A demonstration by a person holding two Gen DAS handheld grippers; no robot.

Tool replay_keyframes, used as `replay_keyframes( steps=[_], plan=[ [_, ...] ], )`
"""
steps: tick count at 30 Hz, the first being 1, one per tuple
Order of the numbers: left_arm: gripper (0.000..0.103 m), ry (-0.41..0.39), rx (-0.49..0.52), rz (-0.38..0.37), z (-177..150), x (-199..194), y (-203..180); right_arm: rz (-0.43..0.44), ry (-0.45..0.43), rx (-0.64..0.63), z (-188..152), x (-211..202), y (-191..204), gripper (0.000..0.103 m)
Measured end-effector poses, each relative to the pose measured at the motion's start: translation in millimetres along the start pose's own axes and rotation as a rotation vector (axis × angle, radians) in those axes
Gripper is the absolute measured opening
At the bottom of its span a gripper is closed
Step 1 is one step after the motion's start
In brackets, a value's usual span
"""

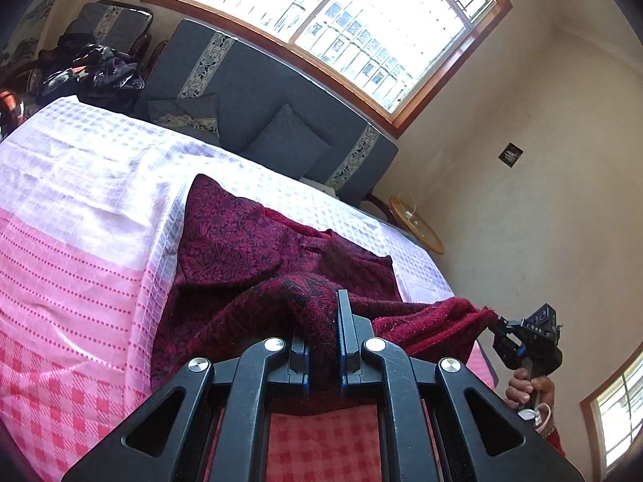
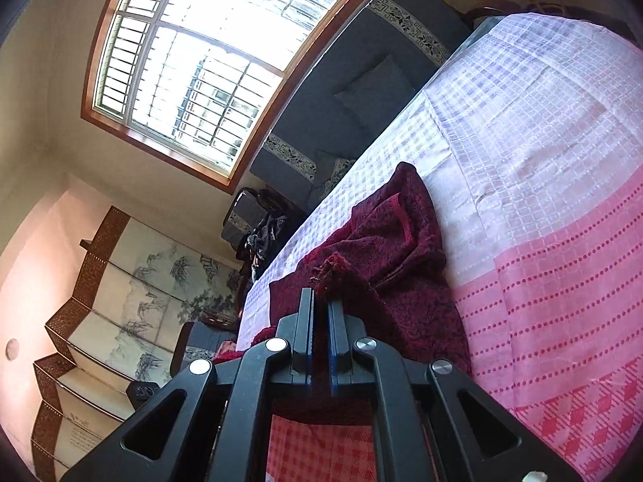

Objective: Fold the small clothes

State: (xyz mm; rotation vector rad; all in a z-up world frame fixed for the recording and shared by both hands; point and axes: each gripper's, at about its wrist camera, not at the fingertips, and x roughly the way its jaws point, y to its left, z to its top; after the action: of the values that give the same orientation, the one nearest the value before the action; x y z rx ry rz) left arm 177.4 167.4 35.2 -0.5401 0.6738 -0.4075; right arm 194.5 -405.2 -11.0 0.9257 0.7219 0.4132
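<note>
A dark red patterned knit garment point(image 1: 257, 241) lies partly spread on the pink and white checked cloth point(image 1: 80, 209) that covers the bed. My left gripper point(image 1: 323, 313) is shut on a bunched near edge of the garment and holds it lifted. My right gripper point(image 2: 321, 297) is shut on a fringed corner of the same garment point(image 2: 386, 249). In the left wrist view the right gripper point(image 1: 500, 323) shows at the right, held by a hand, pulling the garment's edge out past the bed's side.
A dark blue sofa point(image 1: 257, 92) with cushions stands behind the bed under a large window point(image 1: 333, 20). A pile of dark clothes point(image 1: 92, 72) lies at the back left. A small round wooden table point(image 1: 418, 225) stands by the wall. A folding screen point(image 2: 120, 301) stands in the corner.
</note>
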Motion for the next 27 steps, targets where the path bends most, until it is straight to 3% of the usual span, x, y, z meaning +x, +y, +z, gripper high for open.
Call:
replay_keyframes(
  steps=[8,15,22,27],
  plan=[
    [0.01,0.018,-0.024,0.08,51.4,79.8,27.5,-0.058,0.016,0.025,53.1,68.3,-18.7,0.005],
    [0.01,0.065,-0.079,0.121,72.0,133.7,63.3,-0.096,0.027,0.036,83.0,116.3,-33.5,0.005],
    [0.014,0.074,-0.077,0.145,80.5,162.1,76.2,-0.106,0.026,0.054,99.5,150.0,-45.7,0.005],
    [0.02,0.106,-0.13,0.142,79.5,173.0,86.8,-0.127,0.035,0.05,100.6,168.2,-51.9,0.006]
  ],
)
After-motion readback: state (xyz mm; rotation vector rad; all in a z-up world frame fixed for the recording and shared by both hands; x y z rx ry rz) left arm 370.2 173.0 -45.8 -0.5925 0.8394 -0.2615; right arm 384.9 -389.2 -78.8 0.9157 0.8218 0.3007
